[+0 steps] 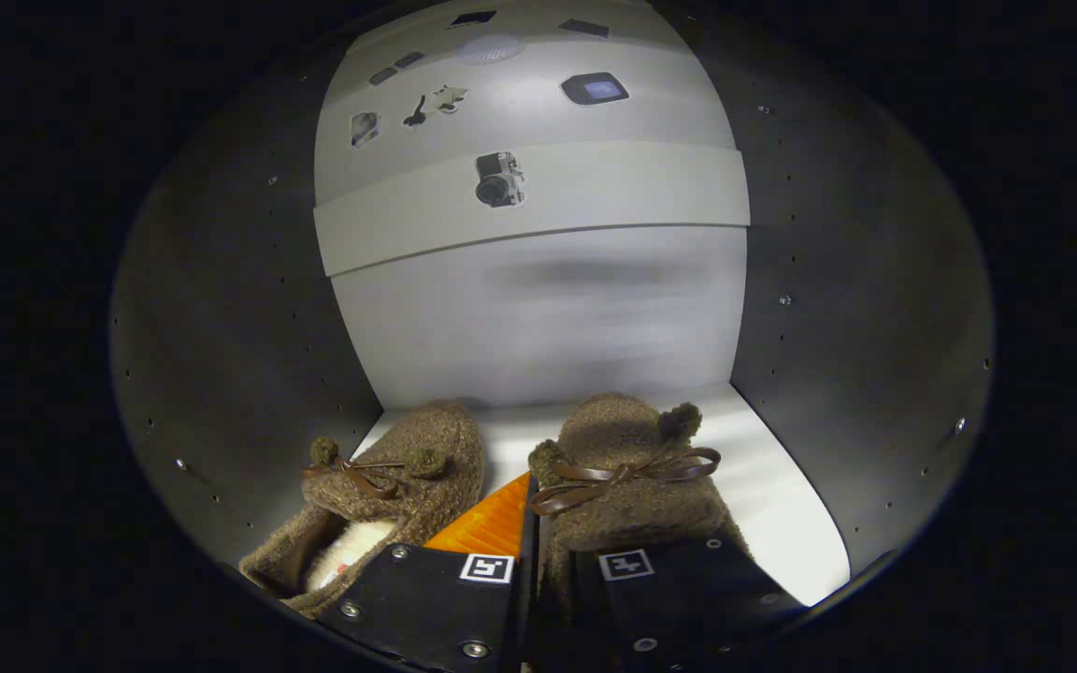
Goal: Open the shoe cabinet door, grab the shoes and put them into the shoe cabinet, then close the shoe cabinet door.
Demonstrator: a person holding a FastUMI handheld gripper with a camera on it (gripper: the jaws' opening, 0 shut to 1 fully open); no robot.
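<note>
Two brown fuzzy shoes with leather bows and pompoms lie side by side on the white floor [768, 495] inside the shoe cabinet, toes toward the back wall. The left shoe [426, 463] lies just ahead of my left finger, and its pale lining shows at the heel. The right shoe [637, 514] reaches back under my right finger. My gripper [531, 528] is inside the cabinet, its fingers drawn close together on the inner side wall of the right shoe, whose heel opening they hide.
Grey cabinet side walls [239, 355] [861, 327] close in on both sides. The pale back wall [548, 318] stands just beyond the shoes' toes. A white shelf [538, 210] with stickers on it crosses overhead.
</note>
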